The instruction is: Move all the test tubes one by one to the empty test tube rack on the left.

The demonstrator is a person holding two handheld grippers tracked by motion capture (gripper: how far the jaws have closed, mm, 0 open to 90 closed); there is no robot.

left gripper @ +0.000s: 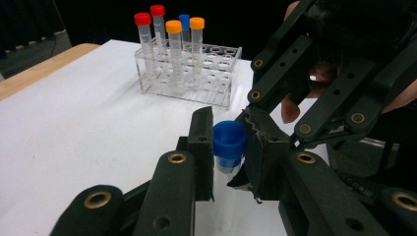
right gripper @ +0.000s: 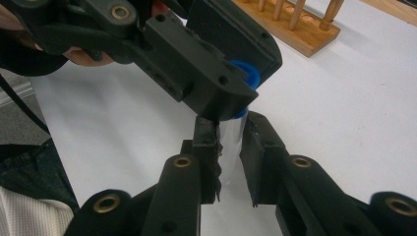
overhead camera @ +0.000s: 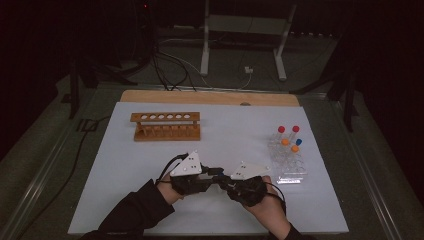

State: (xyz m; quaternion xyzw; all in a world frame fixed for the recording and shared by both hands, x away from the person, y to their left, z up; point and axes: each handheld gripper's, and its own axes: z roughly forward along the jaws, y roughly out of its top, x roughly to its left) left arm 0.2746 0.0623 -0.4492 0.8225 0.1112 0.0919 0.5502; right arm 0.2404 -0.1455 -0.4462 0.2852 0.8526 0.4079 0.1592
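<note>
A clear tube with a blue cap (left gripper: 229, 140) is held between both grippers over the white mat, near its front middle. My left gripper (left gripper: 229, 132) is shut on the blue cap. My right gripper (right gripper: 231, 129) is shut on the clear body (right gripper: 230, 137) just below the cap (right gripper: 247, 76). In the high view the left gripper (overhead camera: 212, 174) and the right gripper (overhead camera: 224, 179) meet tip to tip, with a speck of blue (overhead camera: 218, 171) between them. The right gripper's linkage crosses the upper right of the left gripper view.
A clear plastic rack (overhead camera: 291, 162) at the right holds several tubes with red, orange and blue caps (left gripper: 167, 29). An empty wooden rack (overhead camera: 166, 126) stands at the back left of the white mat (overhead camera: 125, 165). A wooden board edge (overhead camera: 210, 96) lies behind.
</note>
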